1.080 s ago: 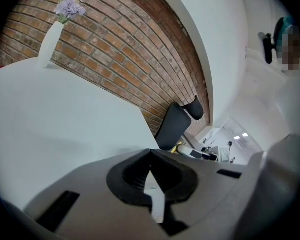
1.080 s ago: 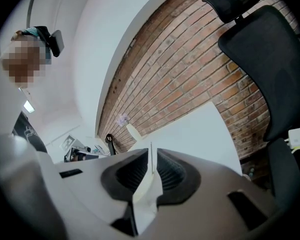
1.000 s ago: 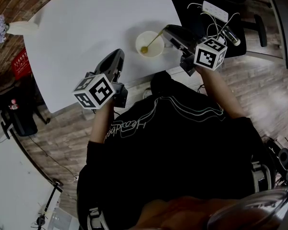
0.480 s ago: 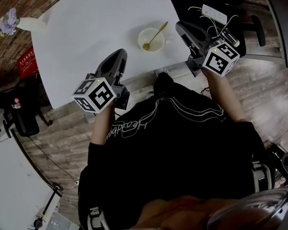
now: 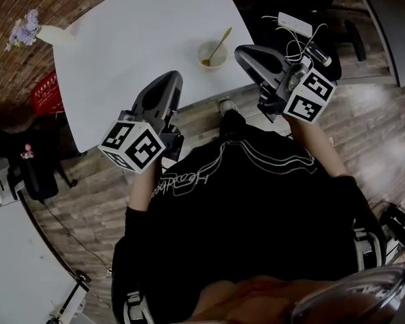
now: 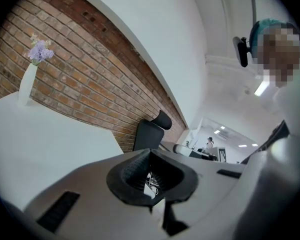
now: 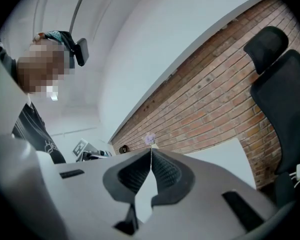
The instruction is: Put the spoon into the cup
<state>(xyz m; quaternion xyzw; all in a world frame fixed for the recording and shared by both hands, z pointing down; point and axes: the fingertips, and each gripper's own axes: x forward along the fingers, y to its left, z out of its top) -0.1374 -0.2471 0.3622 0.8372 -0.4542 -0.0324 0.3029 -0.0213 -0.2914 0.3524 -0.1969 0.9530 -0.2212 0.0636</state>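
The cup [image 5: 214, 61] stands on the white surface [image 5: 142, 39] close to its near edge, toward the right-hand corner. The spoon [image 5: 221, 41] is in it, bowl down, with the gold handle leaning out over the rim toward the far right.

The right gripper [image 5: 246, 52] hangs just beside the cup at the surface's right edge, apart from it. Its jaws are pressed together with nothing between them. The left gripper [image 5: 167, 83] hovers over the near edge, well to the left of the cup, and its jaws are likewise closed and empty.

A white vase of purple flowers [image 5: 28, 29] sits at the far left corner. Beyond the surface's right edge, a white power strip [image 5: 293, 22] lies with its cables on something dark.
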